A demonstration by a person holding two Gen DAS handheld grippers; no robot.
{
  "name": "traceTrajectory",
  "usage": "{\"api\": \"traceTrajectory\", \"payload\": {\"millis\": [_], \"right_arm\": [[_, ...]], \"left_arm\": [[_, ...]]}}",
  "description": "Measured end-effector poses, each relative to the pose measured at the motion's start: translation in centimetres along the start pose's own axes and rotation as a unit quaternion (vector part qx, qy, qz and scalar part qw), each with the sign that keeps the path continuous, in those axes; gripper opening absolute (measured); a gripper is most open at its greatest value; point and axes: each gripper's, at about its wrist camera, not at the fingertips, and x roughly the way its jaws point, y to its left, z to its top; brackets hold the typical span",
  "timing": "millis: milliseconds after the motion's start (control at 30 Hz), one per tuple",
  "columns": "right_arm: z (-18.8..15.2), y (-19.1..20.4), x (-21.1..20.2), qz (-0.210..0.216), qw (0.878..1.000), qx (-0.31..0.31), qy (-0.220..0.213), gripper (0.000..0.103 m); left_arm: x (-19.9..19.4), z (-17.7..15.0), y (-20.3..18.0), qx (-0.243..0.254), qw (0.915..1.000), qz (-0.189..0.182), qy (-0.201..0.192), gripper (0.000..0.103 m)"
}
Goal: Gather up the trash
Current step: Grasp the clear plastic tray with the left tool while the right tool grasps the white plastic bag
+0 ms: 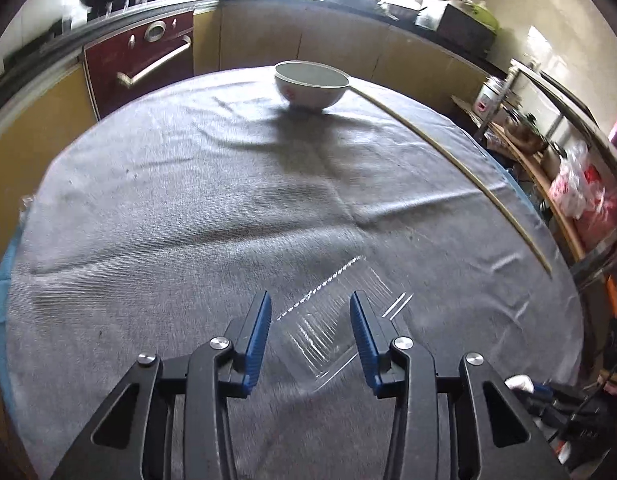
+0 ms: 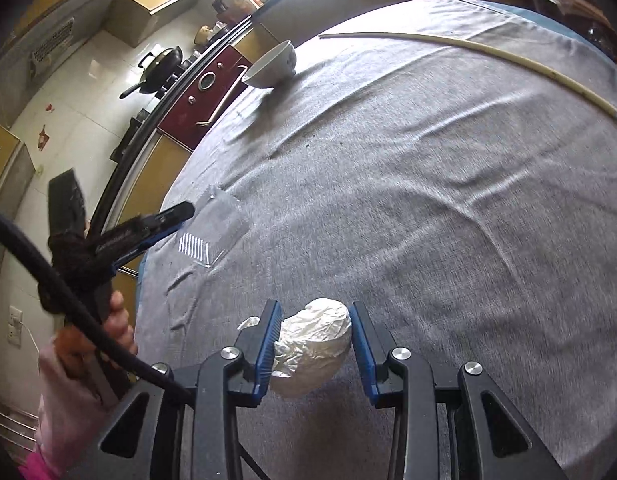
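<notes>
Two open tongs over trash on a grey cloth.
The left gripper, low in its frame, is spread around a clear plastic box without touching it; the right gripper, low centre, is spread around a crumpled white wad whose left side touches the left finger.

Bare cloth before bowl, stick.

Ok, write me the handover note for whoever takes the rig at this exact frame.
Left gripper: open, straddling the clear plastic container on the grey tablecloth.
Right gripper: open around the crumpled white wad, not clamped.
Elsewhere: bowl at the far edge, long thin stick lying on the cloth.
Done: nothing visibly collected.
Left: close on both pieces, carry them to a bin, none in view.
</notes>
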Motion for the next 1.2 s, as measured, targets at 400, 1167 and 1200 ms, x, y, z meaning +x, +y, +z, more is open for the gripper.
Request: {"api": "traceTrajectory", "payload": {"millis": [400,1167,1200], "right_arm": [[-1.3,-1.1,-3.1,0.007,1.0,0.002,-0.026,0.038],[-4.6,-5.4,-7.0,0.008,0.998,0.053,-0.04,0.038],[-4.6,-5.5,-7.0,0.008,0.998,0.055,-0.04,0.038]], "left_arm": [[-2.8,-5.3,-2.7,0.027,0.9992,-0.026,-0.012,0.042],[2.7,-2.0,-4.9,0.211,0.9755,-0.026,0.057,0.076],[2.9,-2.0,-4.9,0.202,0.9775,-0.023,0.057,0.073]]}}
